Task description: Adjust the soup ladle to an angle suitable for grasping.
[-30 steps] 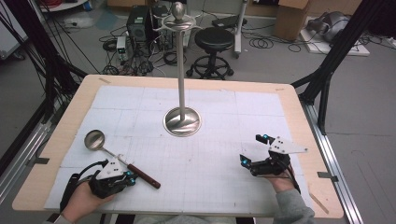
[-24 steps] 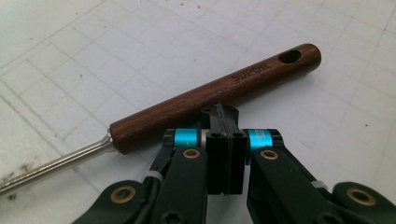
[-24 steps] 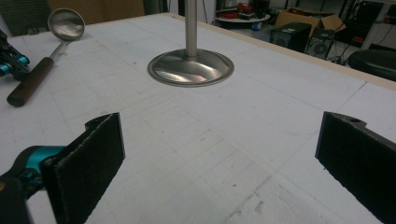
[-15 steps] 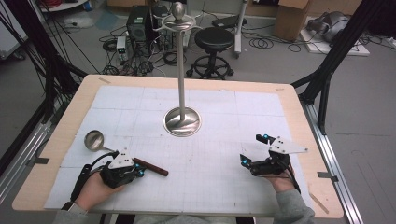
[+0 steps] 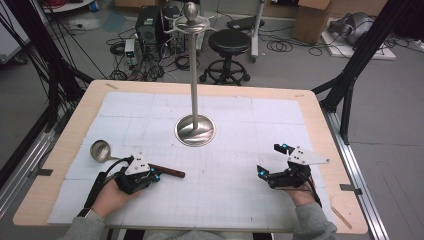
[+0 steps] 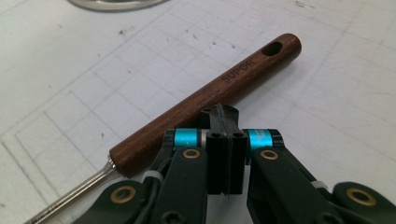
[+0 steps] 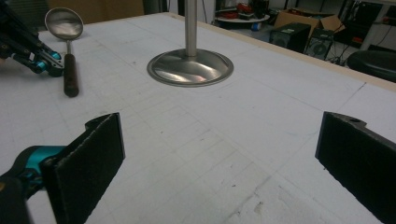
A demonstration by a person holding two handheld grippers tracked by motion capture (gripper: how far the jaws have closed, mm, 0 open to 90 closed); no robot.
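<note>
A steel ladle (image 5: 100, 150) with a dark wooden handle (image 5: 170, 172) lies flat on the white gridded mat at the front left. My left gripper (image 5: 156, 176) is shut with nothing between its jaws. In the left gripper view its joined tips (image 6: 219, 112) rest against the side of the handle (image 6: 243, 70), about midway along. My right gripper (image 5: 269, 160) stands open at the front right, low over the mat. In the right gripper view its pads (image 7: 100, 140) are wide apart with only bare mat between them, and the ladle (image 7: 70, 70) lies far off.
A tall steel stand with a round base (image 5: 195, 130) rises from the middle of the mat; hooks sit at its top (image 5: 191, 20). The wooden table edge (image 5: 320, 125) frames the mat. Beyond the table are a stool, cables and boxes on the floor.
The left gripper has slid to the right along the ladle. The handle's free end has swung away from the person while the bowl stayed about where it was. The right gripper has kept still.
</note>
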